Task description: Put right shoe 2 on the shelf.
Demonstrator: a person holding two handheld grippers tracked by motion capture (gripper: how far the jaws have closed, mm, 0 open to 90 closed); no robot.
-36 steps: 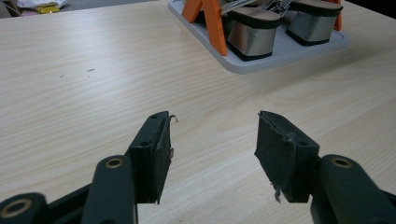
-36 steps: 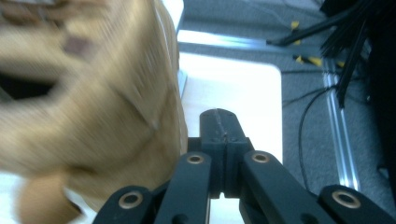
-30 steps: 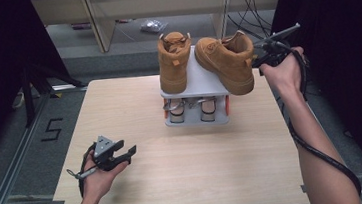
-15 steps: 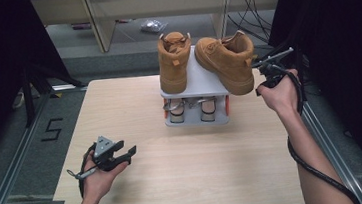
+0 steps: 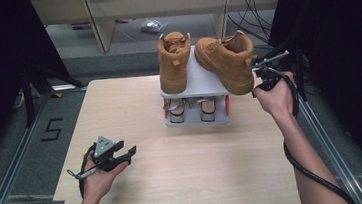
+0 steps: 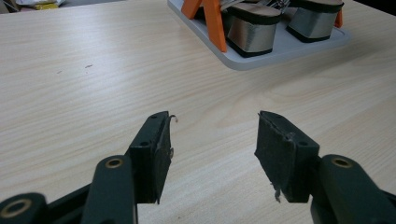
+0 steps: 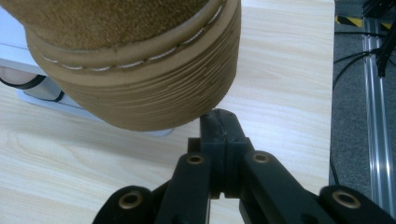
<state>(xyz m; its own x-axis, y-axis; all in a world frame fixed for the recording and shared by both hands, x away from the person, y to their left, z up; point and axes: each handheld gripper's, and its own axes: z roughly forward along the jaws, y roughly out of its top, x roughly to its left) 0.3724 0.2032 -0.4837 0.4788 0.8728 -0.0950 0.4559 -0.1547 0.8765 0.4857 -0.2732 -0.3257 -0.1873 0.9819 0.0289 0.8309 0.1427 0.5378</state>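
Boot on the right point(image 5: 228, 62), tan suede, lies tipped across the top of a grey two-level rack point(image 5: 202, 77) at the far middle of the table point(image 5: 186, 182), its toe hanging out past the rack's right edge. Starting from the left of the high view: the left gripper point(image 5: 124, 154) sits low over the near left of the tabletop, cradled in the left hand point(image 5: 97, 174), well apart from the rack, and in the left gripper view point(image 6: 212, 140) its jaws stand wide with nothing but bare wood between them. Move across and the other tan boot point(image 5: 174, 61) stands upright on the rack's top shelf, left side, with a pair of silver heeled shoes point(image 5: 190, 109) tucked on the shelf below. Over to the right, the right gripper point(image 5: 254, 68) is up at the overhanging toe; the right gripper view point(image 7: 219, 122) shows its jaws pressed together, empty, tips right under the ribbed sole point(image 7: 154, 88).
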